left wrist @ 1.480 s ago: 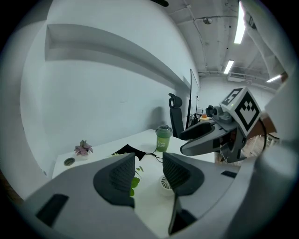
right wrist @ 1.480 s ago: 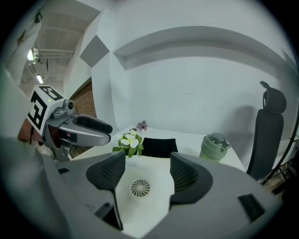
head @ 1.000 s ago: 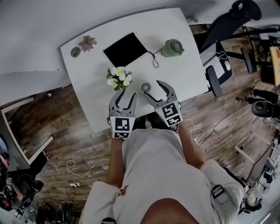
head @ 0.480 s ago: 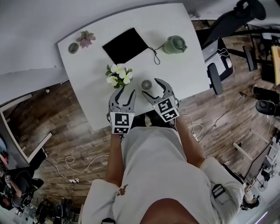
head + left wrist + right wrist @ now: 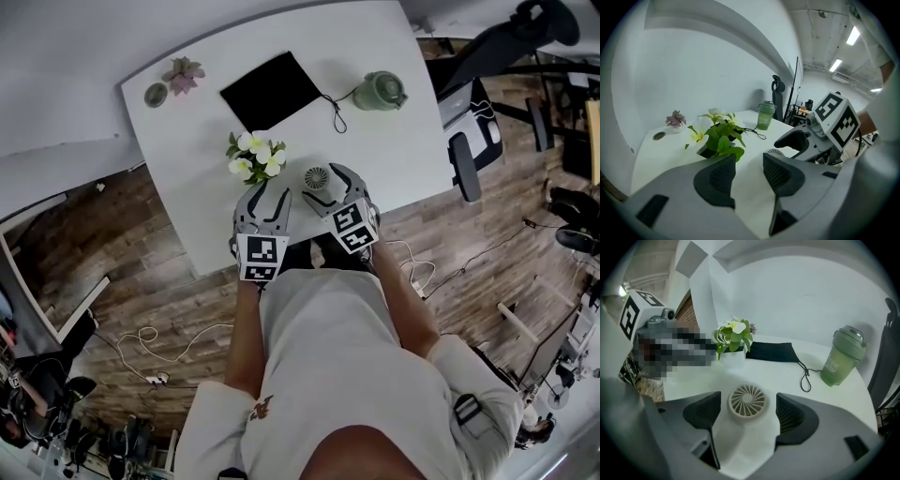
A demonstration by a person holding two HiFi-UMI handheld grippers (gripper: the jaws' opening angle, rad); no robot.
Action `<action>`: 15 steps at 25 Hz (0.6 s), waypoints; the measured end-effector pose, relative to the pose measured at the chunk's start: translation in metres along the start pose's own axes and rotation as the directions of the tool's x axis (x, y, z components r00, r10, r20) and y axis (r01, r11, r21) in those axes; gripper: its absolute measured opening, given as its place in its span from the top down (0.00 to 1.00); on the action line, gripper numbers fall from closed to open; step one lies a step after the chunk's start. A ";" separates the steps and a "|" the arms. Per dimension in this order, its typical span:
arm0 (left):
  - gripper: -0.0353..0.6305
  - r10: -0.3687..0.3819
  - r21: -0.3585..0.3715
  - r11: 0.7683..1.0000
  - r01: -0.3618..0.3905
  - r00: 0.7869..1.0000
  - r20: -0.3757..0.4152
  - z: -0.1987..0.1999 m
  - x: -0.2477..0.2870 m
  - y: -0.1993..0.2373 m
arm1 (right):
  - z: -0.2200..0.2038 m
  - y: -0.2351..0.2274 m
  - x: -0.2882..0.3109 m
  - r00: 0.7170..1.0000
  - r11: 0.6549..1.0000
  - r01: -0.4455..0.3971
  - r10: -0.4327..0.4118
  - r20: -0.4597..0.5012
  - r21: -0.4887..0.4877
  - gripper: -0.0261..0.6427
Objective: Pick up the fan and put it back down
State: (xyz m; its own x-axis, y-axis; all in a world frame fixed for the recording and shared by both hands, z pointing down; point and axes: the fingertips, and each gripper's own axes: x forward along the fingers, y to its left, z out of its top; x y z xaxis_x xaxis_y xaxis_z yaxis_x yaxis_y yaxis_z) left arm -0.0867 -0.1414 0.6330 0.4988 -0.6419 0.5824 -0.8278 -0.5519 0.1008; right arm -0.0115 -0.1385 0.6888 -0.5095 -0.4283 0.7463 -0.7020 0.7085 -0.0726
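Table: white table against a plain white wall, wood floor and office clutter all round it
Fan: small round fan standing on the table, grille towards the tool, right between the right gripper's jaws
Right gripper: right gripper has its jaws opening, with a gap to the fan on both sides, so nothing's gripped
Left gripper: left gripper has jaws apart with only bare table between them, parked just beside the right one
Neighbours: flower pot ahead-left of the right tool, black pouch straight ahead past the fan, green bottle ahead-right
Step, my guess: lining up the grab
How I'd do it: keep the fan centred, pads level on the round rim, close slowly, lift straight up, stay off those flowers
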 end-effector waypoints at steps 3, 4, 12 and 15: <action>0.68 0.000 -0.006 1.000 0.000 1.000 -0.005 -0.003 0.001 -0.001 | -0.006 -0.001 0.005 1.000 1.000 0.001 -0.001 -0.019 0.006 0.39; 0.68 0.000 -0.008 1.000 0.000 1.000 -0.006 -0.003 0.000 -0.001 | -0.007 -0.001 0.007 1.000 1.000 0.002 -0.001 -0.026 0.007 0.39; 0.68 0.004 -0.011 1.000 -0.004 1.000 -0.017 -0.008 -0.001 -0.001 | -0.013 -0.002 0.020 0.998 1.000 0.005 -0.005 -0.059 0.006 0.39; 0.68 0.006 -0.009 1.000 -0.006 1.000 -0.014 -0.007 -0.001 -0.001 | -0.015 -0.002 0.024 0.998 1.000 0.001 -0.001 -0.065 0.006 0.39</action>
State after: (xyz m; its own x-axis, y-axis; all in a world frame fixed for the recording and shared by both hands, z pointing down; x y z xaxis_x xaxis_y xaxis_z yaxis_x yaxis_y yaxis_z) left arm -0.0887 -0.1363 0.6382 0.4900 -0.6375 0.5945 -0.8333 -0.5428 0.1047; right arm -0.0150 -0.1420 0.7170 -0.4753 -0.3917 0.7878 -0.7056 0.7046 -0.0754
